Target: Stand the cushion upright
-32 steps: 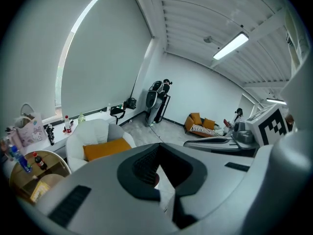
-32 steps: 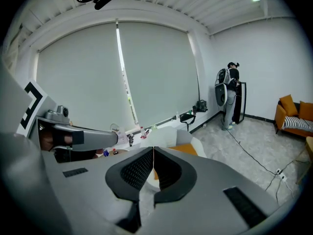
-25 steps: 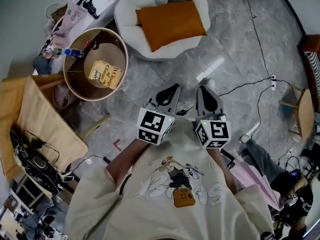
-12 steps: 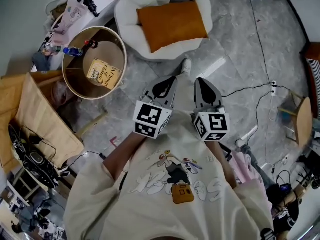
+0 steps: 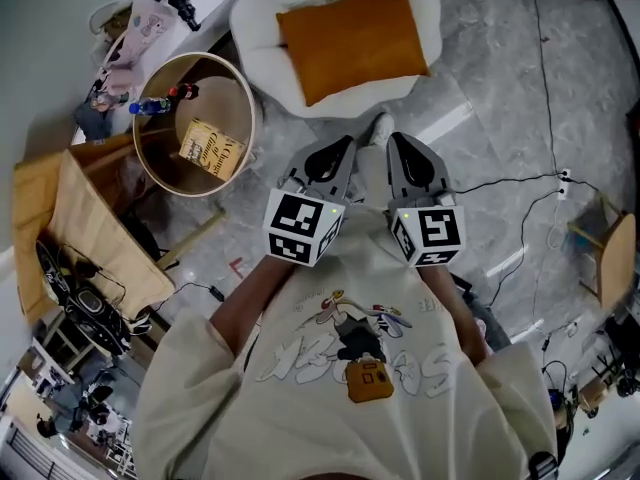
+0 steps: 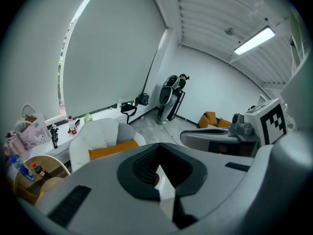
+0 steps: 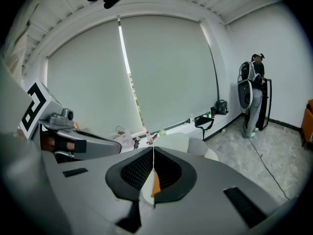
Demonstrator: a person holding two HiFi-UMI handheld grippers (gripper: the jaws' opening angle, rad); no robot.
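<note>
Holding your left tongs (image 5: 338,153) and right tongs (image 5: 402,150) shut and empty, well short of the chair (image 5: 262,30), you have not yet started: the cushion (image 5: 350,43) lies flat on its seat, so reaching, gripping and tipping it upright all remain.

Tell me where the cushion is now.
Head view, top centre: the cushion lies on the white chair, just ahead of the left gripper and right gripper, with the round wooden table to its left.
</note>
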